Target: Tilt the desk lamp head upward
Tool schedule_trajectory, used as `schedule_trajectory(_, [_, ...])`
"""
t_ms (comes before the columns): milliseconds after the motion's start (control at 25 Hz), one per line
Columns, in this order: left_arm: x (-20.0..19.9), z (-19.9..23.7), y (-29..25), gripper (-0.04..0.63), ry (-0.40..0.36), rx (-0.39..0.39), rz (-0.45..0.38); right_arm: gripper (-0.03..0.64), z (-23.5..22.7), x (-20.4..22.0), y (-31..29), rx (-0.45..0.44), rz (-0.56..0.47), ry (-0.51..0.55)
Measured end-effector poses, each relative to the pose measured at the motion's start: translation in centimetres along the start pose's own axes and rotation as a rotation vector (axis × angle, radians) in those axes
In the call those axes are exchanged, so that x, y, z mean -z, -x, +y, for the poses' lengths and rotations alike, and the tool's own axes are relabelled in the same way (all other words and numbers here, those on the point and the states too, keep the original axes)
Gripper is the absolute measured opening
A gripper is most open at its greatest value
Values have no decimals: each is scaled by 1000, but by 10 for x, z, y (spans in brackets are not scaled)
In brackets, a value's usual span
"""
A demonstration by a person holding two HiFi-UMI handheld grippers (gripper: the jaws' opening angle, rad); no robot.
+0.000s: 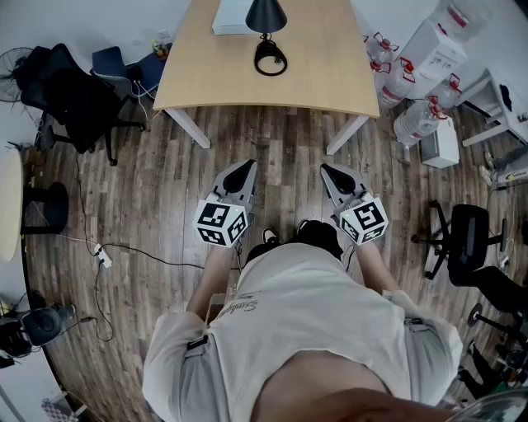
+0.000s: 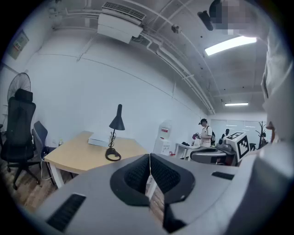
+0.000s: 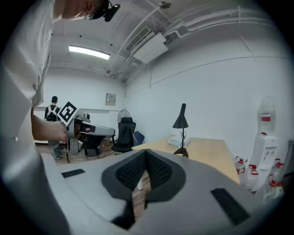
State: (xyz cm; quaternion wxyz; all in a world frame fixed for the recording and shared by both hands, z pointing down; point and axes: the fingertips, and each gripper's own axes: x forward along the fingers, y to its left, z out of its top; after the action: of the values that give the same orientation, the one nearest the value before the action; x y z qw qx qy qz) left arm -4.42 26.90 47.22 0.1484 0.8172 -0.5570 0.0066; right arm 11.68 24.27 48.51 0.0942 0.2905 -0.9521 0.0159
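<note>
Right now my left gripper (image 1: 245, 167) and my right gripper (image 1: 327, 169) hang side by side in front of my body, over the wooden floor (image 1: 157, 189), tips toward the table (image 1: 330, 70). Both are short of its near edge and touch nothing. Each pair of jaws is pressed together, ribbed pads meeting along one thin seam (nothing sits between them in either gripper view).

Beyond them, the light wooden tabletop is mostly bare. The desk lamp (image 1: 266, 16) stands toward the far edge, about midway along it. Its dark ring-shaped base lies on the tabletop on the side nearer me, and its black cone shade opens downward above it. Just to the left of the lamp, at the far edge, lies a flat white box (image 1: 229, 16).

Off the table's left corner stands a black office chair (image 1: 70, 95). Off its right side, large water bottles (image 1: 412, 124) cluster on the floor.
</note>
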Motion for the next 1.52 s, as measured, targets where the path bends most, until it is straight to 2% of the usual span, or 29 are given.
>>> schedule_trajectory(400, [17, 7, 3, 17, 46, 48, 33, -5, 14, -4, -17, 29, -8, 12])
schedule_trajectory(560, [19, 13, -9, 17, 53, 55, 42, -5, 6, 0, -22, 28, 15, 18])
schedule_trajectory(720, [19, 22, -27, 17, 57, 67, 60, -5, -6, 12, -36, 33, 46, -23])
schedule_trajectory(920, [23, 37, -51, 15, 60, 60, 107, -5, -17, 36, -63, -3, 91, -76])
schedule_trajectory(1040, [16, 57, -69, 17, 54, 37, 135, -5, -34, 39, -96, -30, 89, -91])
schedule_trajectory(1240, [-12, 95, -113, 17, 4, 26, 157, -5, -81, 5, -161, -33, 2, -72])
schedule_trajectory(1400, [-39, 105, -165, 17, -33, 48, 155, -4, -130, -8, -194, -14, -34, -86])
schedule_trajectory(1520, [-57, 110, -197, 17, -18, 67, 144, -5, -161, -12, -213, -12, -41, -103])
